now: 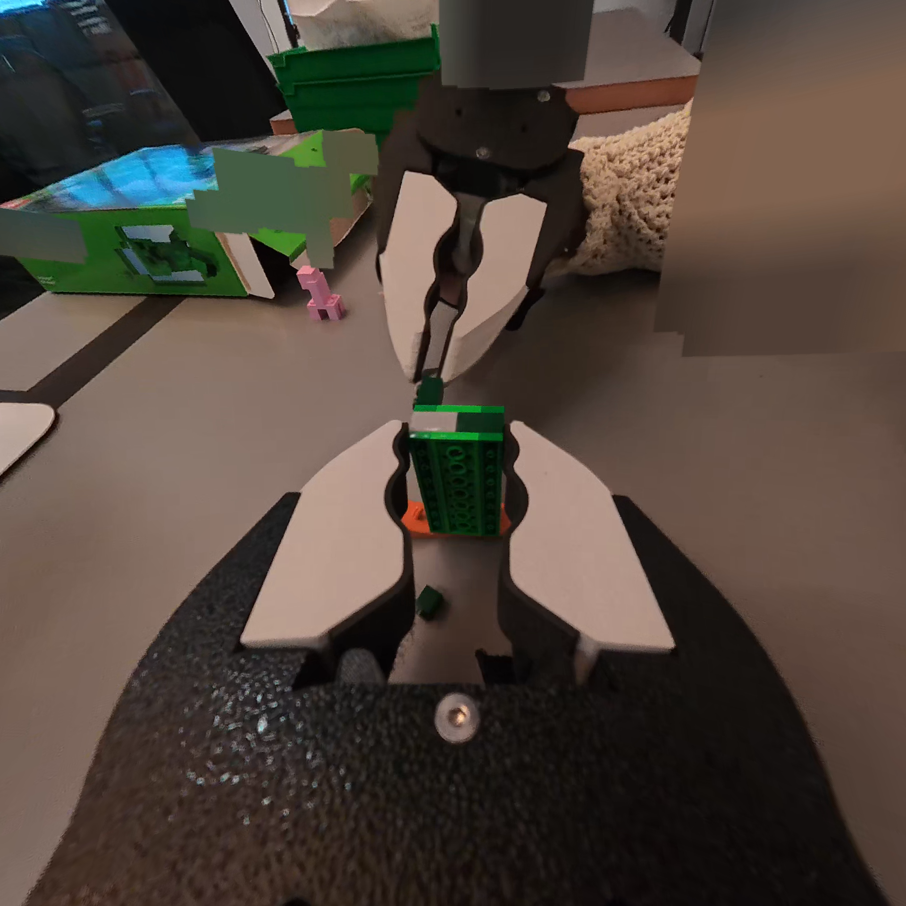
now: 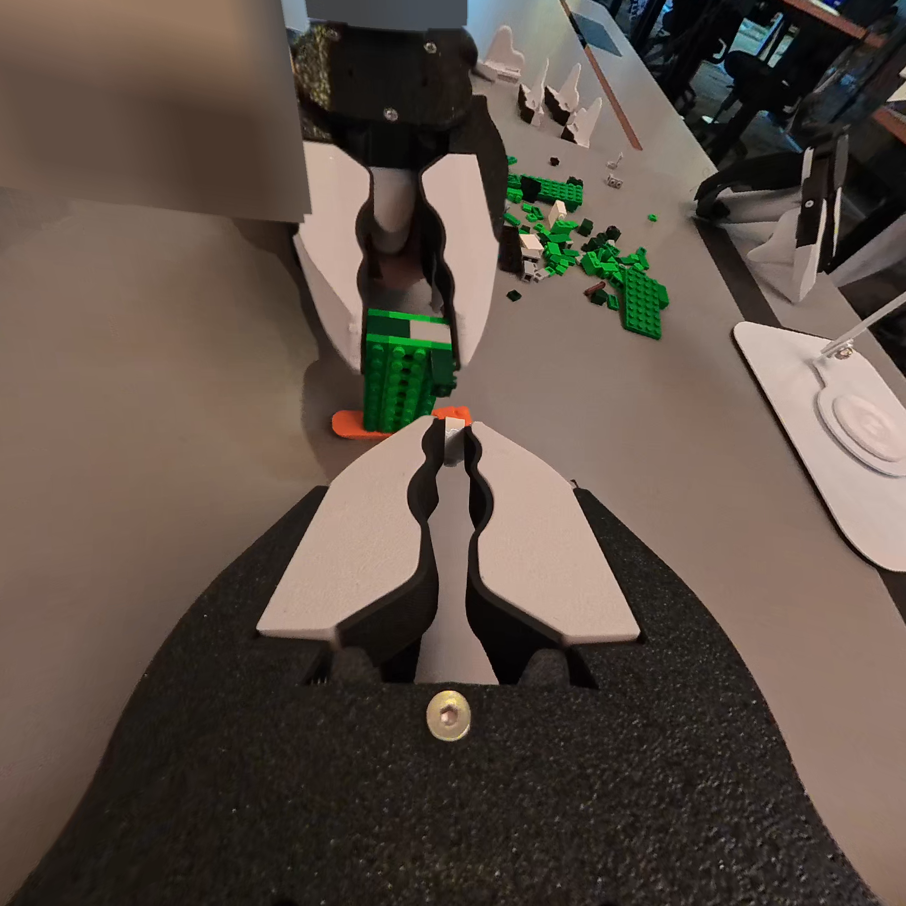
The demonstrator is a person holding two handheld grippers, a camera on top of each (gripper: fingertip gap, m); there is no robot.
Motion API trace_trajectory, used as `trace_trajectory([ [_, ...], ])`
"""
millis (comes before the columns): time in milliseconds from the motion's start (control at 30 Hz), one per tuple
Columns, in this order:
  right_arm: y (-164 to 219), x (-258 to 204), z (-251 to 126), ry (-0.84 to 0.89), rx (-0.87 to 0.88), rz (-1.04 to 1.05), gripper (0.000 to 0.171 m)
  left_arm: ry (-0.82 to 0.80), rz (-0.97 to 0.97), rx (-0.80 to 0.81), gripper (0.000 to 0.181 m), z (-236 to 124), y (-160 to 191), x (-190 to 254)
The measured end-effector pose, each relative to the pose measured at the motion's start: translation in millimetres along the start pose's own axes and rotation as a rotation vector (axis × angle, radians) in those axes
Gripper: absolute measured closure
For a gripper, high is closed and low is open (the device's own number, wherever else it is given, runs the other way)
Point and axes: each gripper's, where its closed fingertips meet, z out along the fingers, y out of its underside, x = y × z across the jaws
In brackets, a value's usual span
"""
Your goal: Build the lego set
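Note:
A green lego assembly (image 1: 456,480) with a grey and dark green top stands upright over an orange flat piece (image 1: 416,522) on the grey table. My left gripper (image 1: 458,431) is shut on its two sides. It also shows in the right wrist view (image 2: 409,353), gripping the assembly (image 2: 397,387), which has a dark green brick (image 2: 441,372) on its stud face. My right gripper (image 2: 452,426) is shut on a small light grey brick (image 2: 453,436), just in front of the assembly's lower right. In the left wrist view the right gripper (image 1: 431,372) points down behind the assembly.
A small dark green brick (image 1: 430,599) lies under my left gripper. A green lego box (image 1: 132,255), a pink figure (image 1: 321,294) and green bins (image 1: 353,83) stand at the back left. Loose green bricks (image 2: 578,240), a green plate (image 2: 642,304) and a white stand base (image 2: 823,416) lie to the right. Only a small space, under 4 cm, lies between the two pairs of fingers. The pink figure (image 1: 321,294) is about 20 centimetres from both grippers' fingertips.

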Motion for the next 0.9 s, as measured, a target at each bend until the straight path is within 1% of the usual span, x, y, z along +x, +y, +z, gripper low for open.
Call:
trace_trajectory([
  [233,-2,-6,4,-0.027,-0.004,0.014,0.164,-0.006,0.015,0.002,0.145,1,-1,2],
  [433,-8,-6,2,-0.018,0.003,-0.003,0.164,-0.004,-0.010,-0.009,0.145,-1,1,-1],
  [900,-12,-3,2,-0.015,-0.023,-0.043,0.164,0.006,-0.003,-0.040,0.145,-3,2,-2],
])
